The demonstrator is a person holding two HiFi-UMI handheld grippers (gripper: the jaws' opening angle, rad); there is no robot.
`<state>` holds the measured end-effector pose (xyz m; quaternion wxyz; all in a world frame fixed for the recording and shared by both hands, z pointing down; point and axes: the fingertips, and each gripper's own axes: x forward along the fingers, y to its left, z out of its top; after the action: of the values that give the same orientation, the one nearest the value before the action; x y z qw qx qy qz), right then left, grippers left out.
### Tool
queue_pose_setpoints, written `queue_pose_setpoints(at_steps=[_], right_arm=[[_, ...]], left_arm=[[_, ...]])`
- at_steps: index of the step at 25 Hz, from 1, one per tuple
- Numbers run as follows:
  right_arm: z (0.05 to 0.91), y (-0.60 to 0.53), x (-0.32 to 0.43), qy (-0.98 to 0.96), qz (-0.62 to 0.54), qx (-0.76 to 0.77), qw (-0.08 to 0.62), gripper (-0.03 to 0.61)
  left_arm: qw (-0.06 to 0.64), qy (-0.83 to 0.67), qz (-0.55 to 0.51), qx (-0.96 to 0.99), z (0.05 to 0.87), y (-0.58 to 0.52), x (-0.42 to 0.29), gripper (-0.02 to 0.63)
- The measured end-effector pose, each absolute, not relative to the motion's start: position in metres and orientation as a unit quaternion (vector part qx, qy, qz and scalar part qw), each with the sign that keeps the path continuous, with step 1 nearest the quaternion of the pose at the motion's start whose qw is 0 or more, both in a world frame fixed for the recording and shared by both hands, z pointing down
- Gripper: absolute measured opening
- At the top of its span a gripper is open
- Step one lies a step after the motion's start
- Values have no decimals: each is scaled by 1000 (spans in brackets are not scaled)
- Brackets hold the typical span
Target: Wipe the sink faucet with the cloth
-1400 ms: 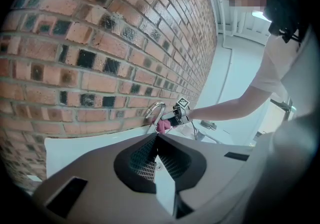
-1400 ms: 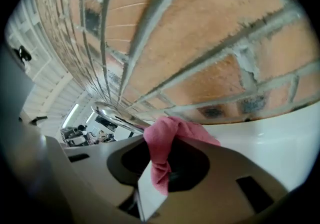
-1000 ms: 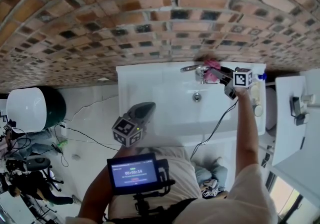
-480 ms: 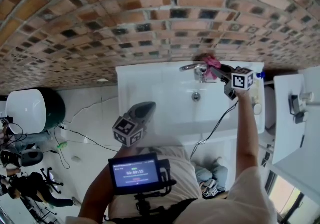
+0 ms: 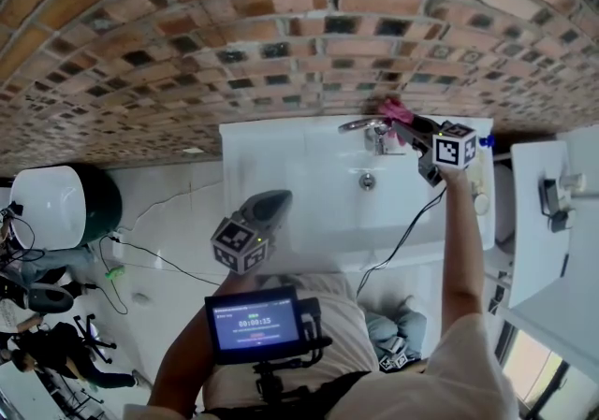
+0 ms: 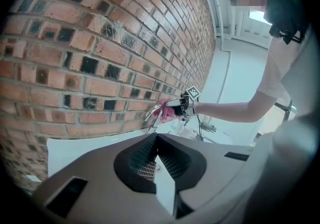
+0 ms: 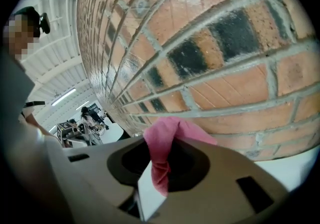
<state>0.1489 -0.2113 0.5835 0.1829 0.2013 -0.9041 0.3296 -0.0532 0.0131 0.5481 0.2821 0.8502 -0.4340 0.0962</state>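
The right gripper (image 5: 408, 131) was clamped on the pink cloth (image 5: 395, 111). In the right gripper view a fold of it ran down between the closed jaws, and a loose bunch stood out past the tips towards the brick wall (image 5: 281, 35). That hold looked deliberate: the soft wad led, so cloth and not jaw would meet the metal. The cloth's long axis lay along the jaws, its free end forward and slightly up.

In the head view the arm reached across the white sink (image 5: 281, 156) to its back edge. That put the cloth at the right rear of the faucet (image 5: 370, 131), just beside it and close against the wall. Whether it actually pressed on the chrome I could not tell. Judging by that position, the back and side of the faucet were being wiped, from behind and not from the basin side.

The faucet's chrome arm, spout or lever, lay roughly along the wall. Its free end pointed to the person's left, away from the cloth, and its upright body stood behind the drain (image 5: 368, 181).

The left gripper (image 5: 271, 206) had its jaws together with nothing between them. It hung over the sink's near left part, well apart from the faucet, apparently parked clear of the working arm.
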Motion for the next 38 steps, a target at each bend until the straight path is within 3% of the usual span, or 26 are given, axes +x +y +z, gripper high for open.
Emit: queue_pose_setpoints(at_steps=[38], right_arm=[[562,-171,64,-906,284,217,225,87]], left_arm=[[278,-444,75,848,535,45,-79,-11]])
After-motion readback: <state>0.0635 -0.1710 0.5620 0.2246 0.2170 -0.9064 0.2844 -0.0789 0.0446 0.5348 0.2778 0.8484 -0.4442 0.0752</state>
